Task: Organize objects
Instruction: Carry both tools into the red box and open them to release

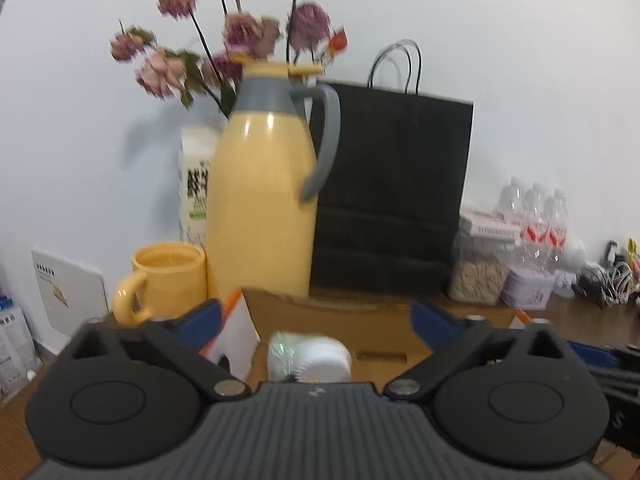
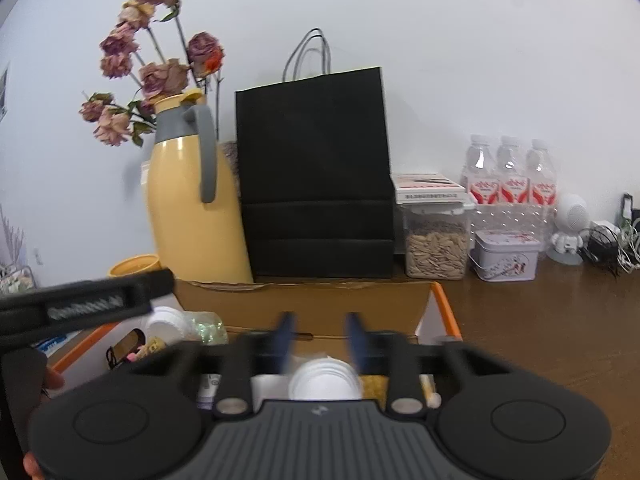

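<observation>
White roll (image 1: pixel 308 356) lies in the box (image 1: pixel 332 312), free of the released left gripper (image 1: pixel 316 316); right gripper (image 2: pixel 320 340) gapes, empty — withdraw straight up.

right gripper (image 2: pixel 320 340): blue fingers apart, over white round plastic lid (image 2: pixel 325 380) | open brown cardboard box (image 2: pixel 304 304) below | black paper bag (image 2: pixel 316 176) behind

Setting, as I read it from my feeds: a lived-in home or small-office corner. Brown wooden tabletop (image 2: pixel 540 320) against a plain white wall (image 2: pixel 440 60). On it I count a yellow thermos jug with grey handle (image 2: pixel 192 208), dried pink roses (image 2: pixel 160 72), black paper carrier bag (image 2: pixel 316 172), clear seed-filled canister (image 2: pixel 436 248), bottled water (image 2: pixel 508 176), tangled cables (image 2: pixel 608 244).
</observation>
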A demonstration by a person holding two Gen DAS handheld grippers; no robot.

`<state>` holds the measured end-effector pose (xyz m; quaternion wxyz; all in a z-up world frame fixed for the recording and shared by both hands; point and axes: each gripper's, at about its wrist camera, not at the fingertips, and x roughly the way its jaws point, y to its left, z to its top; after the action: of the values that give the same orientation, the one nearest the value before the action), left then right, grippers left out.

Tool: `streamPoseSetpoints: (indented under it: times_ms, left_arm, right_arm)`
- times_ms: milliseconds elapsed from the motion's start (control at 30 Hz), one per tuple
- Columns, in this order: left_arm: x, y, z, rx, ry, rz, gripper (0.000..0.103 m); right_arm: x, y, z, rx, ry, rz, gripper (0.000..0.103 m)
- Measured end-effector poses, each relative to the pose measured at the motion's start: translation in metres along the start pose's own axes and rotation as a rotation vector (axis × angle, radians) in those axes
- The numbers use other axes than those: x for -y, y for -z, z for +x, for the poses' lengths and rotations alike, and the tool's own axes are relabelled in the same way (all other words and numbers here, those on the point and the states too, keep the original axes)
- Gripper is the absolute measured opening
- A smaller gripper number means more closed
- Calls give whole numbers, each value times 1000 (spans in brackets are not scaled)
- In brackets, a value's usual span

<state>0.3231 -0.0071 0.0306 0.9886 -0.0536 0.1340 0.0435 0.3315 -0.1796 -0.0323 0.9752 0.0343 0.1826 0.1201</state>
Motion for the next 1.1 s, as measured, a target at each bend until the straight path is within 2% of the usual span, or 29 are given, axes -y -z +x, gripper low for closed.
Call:
streamPoseSetpoints:
  times_ms: [67,133,167,467,667,867,1100]
  left_arm:
    - [1,-1,-2,11,-6,1,103]
    - [0,-2,-2,12,-5,-2,103]
    - [0,-2,-3,12,-6,-3,103]
    - [0,-1,-6,10,5,-3,103]
    - [3,-1,-20,57,21,20,103]
    - [-8,3,-39,62,70,-6,103]
    - [-10,10,-66,73,120,24,103]
  right_arm:
    - [3,0,-3,11,2,11,87]
    - [6,-1,-6,18,-5,18,101]
    - [6,-1,-8,23,-4,19,103]
    - [9,-1,-16,46,2,28,103]
    - [11,2,-30,62,-7,31,103]
    - [8,8,-49,68,-31,11,103]
    - [4,25,-71,43,-54,-34,103]
